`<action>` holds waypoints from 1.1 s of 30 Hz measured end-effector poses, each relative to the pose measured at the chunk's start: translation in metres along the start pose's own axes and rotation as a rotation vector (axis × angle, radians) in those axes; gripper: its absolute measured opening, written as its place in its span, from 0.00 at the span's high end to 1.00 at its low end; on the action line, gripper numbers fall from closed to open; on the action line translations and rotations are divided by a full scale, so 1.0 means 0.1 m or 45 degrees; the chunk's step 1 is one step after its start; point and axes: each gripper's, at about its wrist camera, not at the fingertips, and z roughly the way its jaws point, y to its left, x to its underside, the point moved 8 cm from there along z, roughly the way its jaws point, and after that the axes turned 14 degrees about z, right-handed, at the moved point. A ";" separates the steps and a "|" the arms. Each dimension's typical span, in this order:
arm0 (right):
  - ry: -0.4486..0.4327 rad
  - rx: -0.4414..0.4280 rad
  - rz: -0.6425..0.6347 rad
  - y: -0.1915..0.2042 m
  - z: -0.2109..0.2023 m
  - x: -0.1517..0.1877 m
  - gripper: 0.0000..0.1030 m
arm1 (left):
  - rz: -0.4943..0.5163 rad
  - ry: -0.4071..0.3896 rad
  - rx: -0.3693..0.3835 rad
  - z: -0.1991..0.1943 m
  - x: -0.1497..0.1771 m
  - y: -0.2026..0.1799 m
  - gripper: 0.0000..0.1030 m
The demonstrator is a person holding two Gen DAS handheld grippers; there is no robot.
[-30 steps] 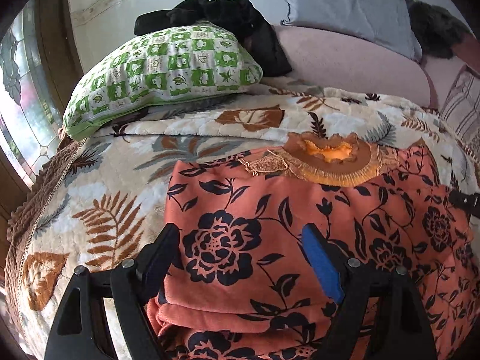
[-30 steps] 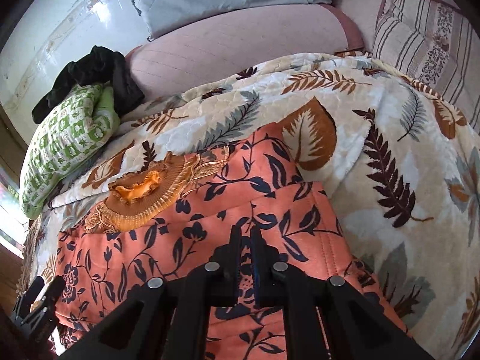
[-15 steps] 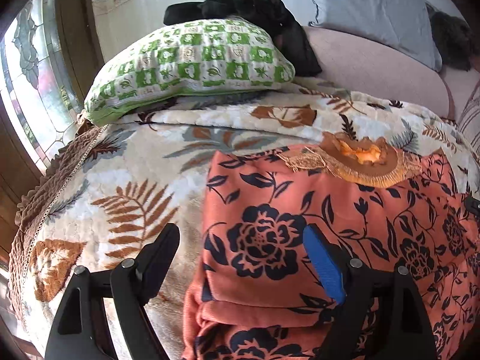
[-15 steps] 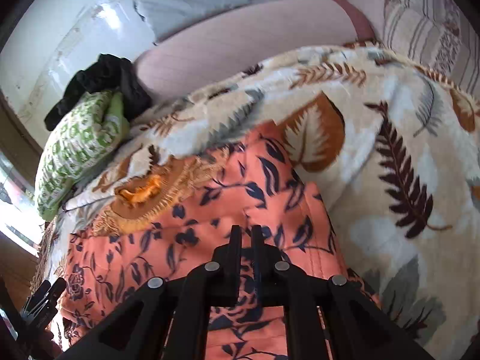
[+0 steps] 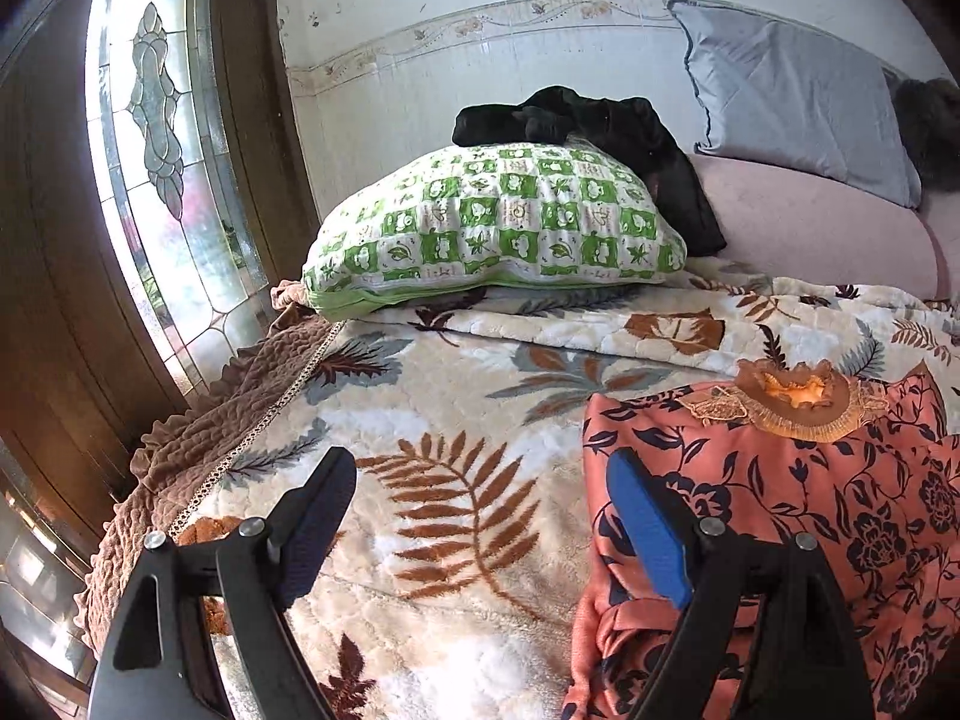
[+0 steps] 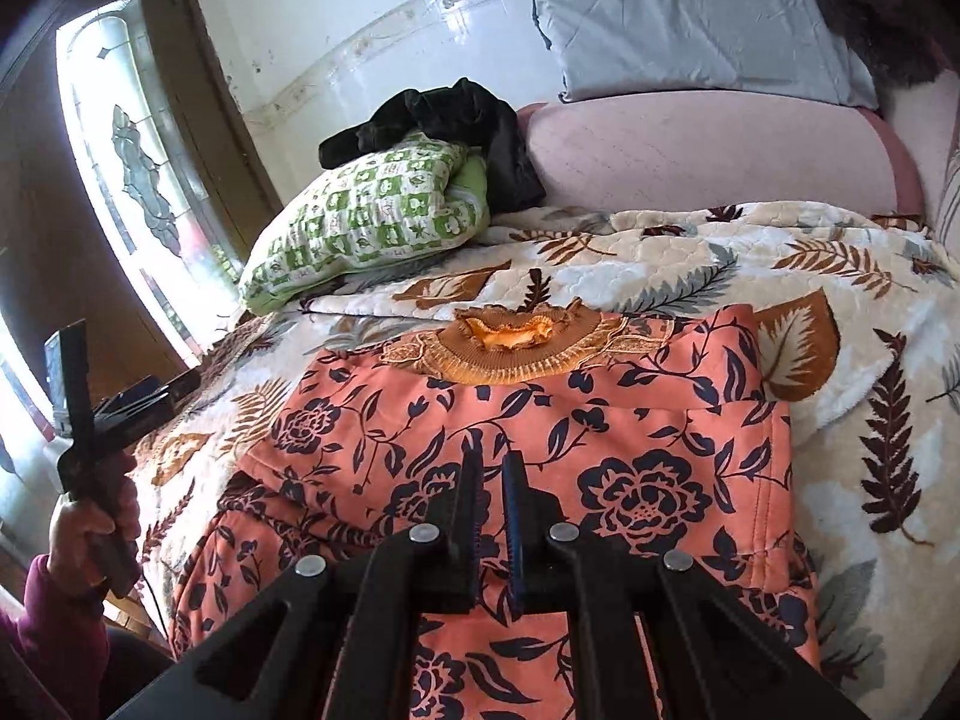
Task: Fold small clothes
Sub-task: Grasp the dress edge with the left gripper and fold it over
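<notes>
A coral top point(image 6: 600, 432) with a navy flower print and a brown ruffled collar point(image 6: 504, 348) lies folded on the leaf-print blanket point(image 5: 456, 480). My left gripper point(image 5: 480, 486) hangs open over bare blanket just left of the top point(image 5: 810, 510), with nothing between its fingers; its blue-padded right finger point(image 5: 642, 534) lines up with the top's left edge. The right wrist view shows that gripper point(image 6: 153, 393) at the far left, held in a hand point(image 6: 78, 528). My right gripper point(image 6: 493, 471) is shut above the middle of the top, with no cloth seen pinched.
A green checked pillow point(image 5: 492, 228) with a black garment point(image 5: 576, 120) on it lies at the back. Behind are a pink cushion point(image 6: 708, 150) and a grey pillow point(image 6: 678, 18). A stained-glass door point(image 5: 156, 180) stands left of the bed's brown ruffled edge point(image 5: 198, 438).
The left gripper has drawn left and up, off the top and over the blanket. The right gripper has lifted and rolled level, still shut; more of the room shows.
</notes>
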 end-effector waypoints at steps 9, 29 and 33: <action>-0.043 0.087 0.181 -0.68 -0.60 -0.08 0.85 | -0.310 0.243 0.458 -0.49 0.39 -0.50 0.15; 0.104 0.300 0.333 -0.85 -1.81 0.83 0.27 | -0.251 0.431 0.536 -1.17 1.95 0.03 0.18; 0.145 0.303 0.392 -0.87 -1.76 1.03 0.27 | -0.283 0.517 0.628 -1.07 2.15 -0.14 0.53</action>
